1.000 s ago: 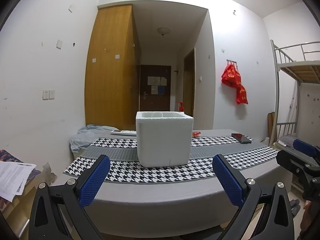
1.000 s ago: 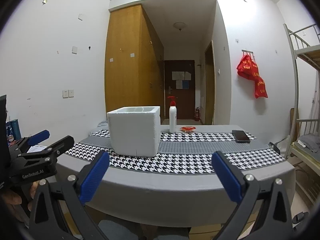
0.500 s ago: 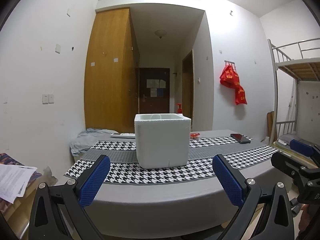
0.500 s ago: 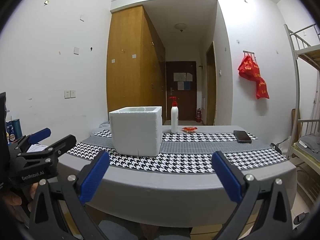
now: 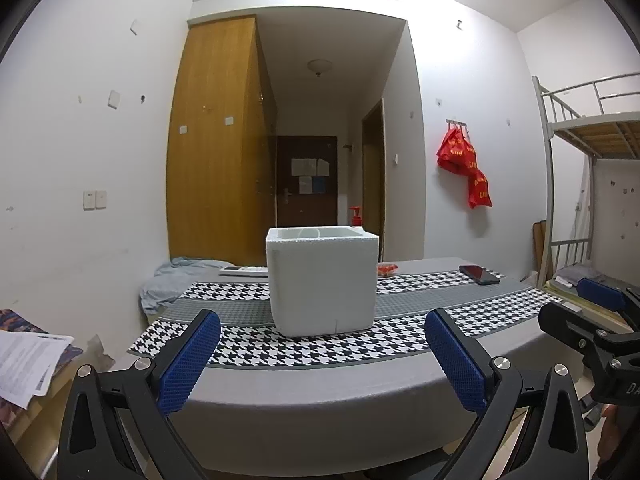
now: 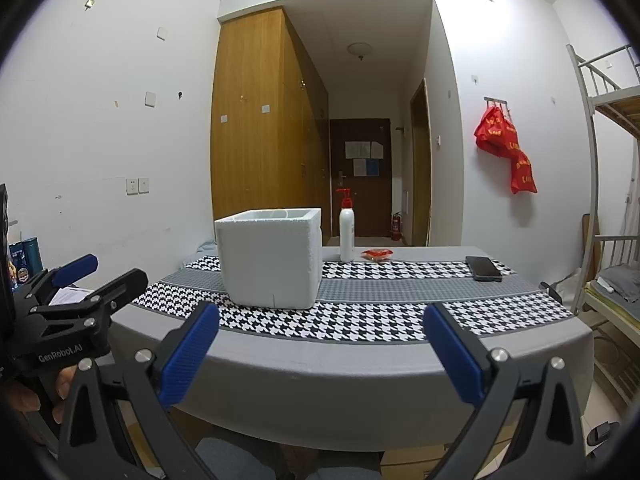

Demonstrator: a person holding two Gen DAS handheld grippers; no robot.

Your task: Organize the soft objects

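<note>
Here, a white foam box [image 5: 323, 280] stands upright on the houndstooth runner [image 6: 360, 320] of the grey desk [image 6: 360, 376], left of centre. Behind it are a white pump bottle [image 6: 347, 236] and a small red packet [image 6: 377, 254]; a dark phone [image 6: 483, 268] lies far right. The left gripper [image 5: 320, 354] and right gripper [image 6: 318, 350] hover short of the near edge, jaws wide and empty.

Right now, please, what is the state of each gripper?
Left gripper: open, holding nothing.
Right gripper: open, holding nothing.
</note>
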